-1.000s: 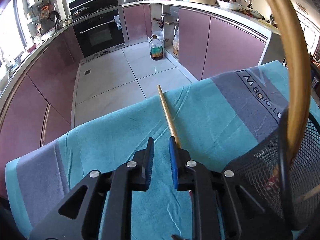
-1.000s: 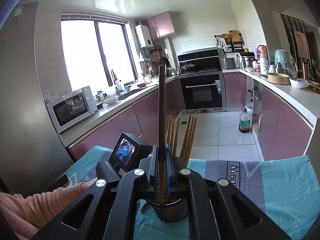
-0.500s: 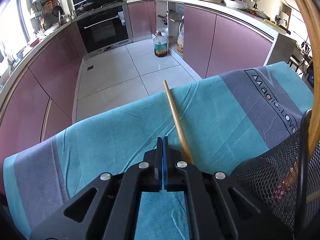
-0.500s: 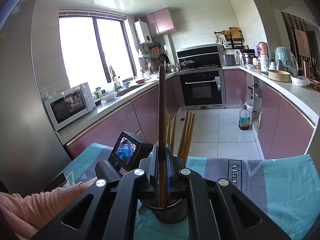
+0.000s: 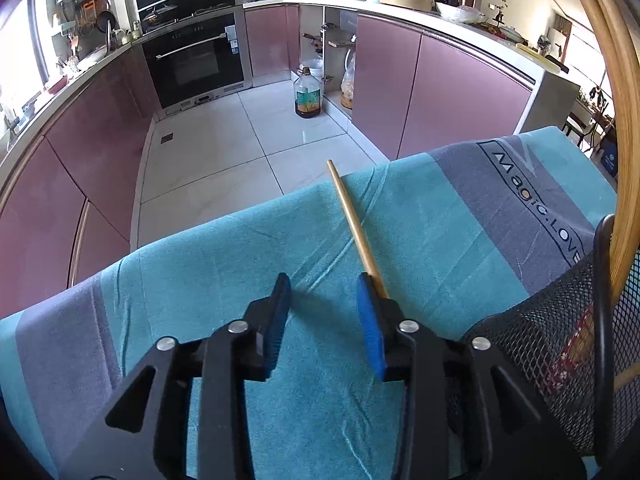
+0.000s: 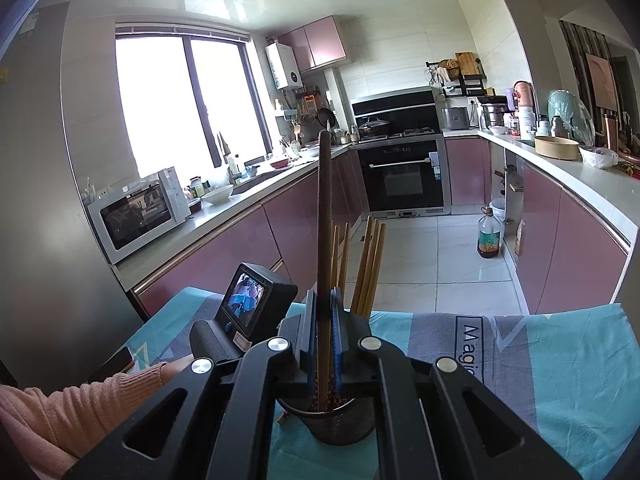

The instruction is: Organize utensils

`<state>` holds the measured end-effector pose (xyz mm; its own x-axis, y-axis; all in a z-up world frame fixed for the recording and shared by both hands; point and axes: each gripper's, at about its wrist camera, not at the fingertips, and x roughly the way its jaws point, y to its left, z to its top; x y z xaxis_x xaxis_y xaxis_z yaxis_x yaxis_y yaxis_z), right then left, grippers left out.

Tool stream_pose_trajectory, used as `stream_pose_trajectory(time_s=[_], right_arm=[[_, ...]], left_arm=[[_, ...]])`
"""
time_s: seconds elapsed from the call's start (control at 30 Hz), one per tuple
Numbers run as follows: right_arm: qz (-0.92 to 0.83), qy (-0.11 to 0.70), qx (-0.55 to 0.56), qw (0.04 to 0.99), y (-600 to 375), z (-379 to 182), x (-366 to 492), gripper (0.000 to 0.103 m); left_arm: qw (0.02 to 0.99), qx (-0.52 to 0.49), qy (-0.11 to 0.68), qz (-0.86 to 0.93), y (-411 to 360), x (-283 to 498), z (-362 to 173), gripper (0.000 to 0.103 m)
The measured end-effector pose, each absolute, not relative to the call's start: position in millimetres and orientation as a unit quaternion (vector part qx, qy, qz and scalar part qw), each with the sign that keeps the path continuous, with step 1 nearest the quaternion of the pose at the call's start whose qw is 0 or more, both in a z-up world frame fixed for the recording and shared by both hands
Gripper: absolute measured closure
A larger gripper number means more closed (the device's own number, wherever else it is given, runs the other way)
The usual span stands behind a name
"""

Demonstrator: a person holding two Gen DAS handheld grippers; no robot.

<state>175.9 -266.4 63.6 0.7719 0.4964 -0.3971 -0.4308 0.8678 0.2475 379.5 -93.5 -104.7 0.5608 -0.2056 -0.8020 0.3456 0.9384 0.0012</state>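
Observation:
A light wooden chopstick (image 5: 354, 224) lies on the teal cloth (image 5: 240, 264), its near end behind my left gripper's right finger. My left gripper (image 5: 322, 300) is open and empty just left of it. A black mesh holder (image 5: 552, 360) stands at the right with a chopstick (image 5: 616, 128) leaning out. In the right wrist view my right gripper (image 6: 324, 312) is shut on a dark brown chopstick (image 6: 324, 216) held upright, its lower end inside the mesh holder (image 6: 336, 420). Several light chopsticks (image 6: 370, 268) stand in the holder.
The left gripper's camera unit (image 6: 250, 304) and a pink-sleeved arm (image 6: 80, 404) sit left of the holder. The cloth's far edge (image 5: 280, 200) drops to the tiled floor, where an oil bottle (image 5: 307, 94) stands. Purple cabinets ring the kitchen.
My left gripper shut beside the lying chopstick half a second ago and has opened wide again. My right gripper has lowered the dark chopstick slightly into the holder.

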Motion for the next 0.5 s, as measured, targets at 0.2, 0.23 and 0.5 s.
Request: stream_pose_trajectory(time_s=[0.2,0.23,0.5], right_arm=[[0.246,0.237,0.073,0.937,-268.7,59.4,179.6,0.098],[0.246,0.238,0.074,0.937,-268.1,58.5,180.0,0.098],[0.245,0.241,0.078,0.936,-271.1,54.3,180.1,0.098]], left_arm=[[0.879,0.083,0.440,-0.167,-90.4,379.6,-104.6,0.074],[0.878,0.087,0.439,-0.171,-91.7,378.7,-104.2,0.077],[0.868,0.028,0.443,-0.224,-78.6,379.3,-99.2,0.074]])
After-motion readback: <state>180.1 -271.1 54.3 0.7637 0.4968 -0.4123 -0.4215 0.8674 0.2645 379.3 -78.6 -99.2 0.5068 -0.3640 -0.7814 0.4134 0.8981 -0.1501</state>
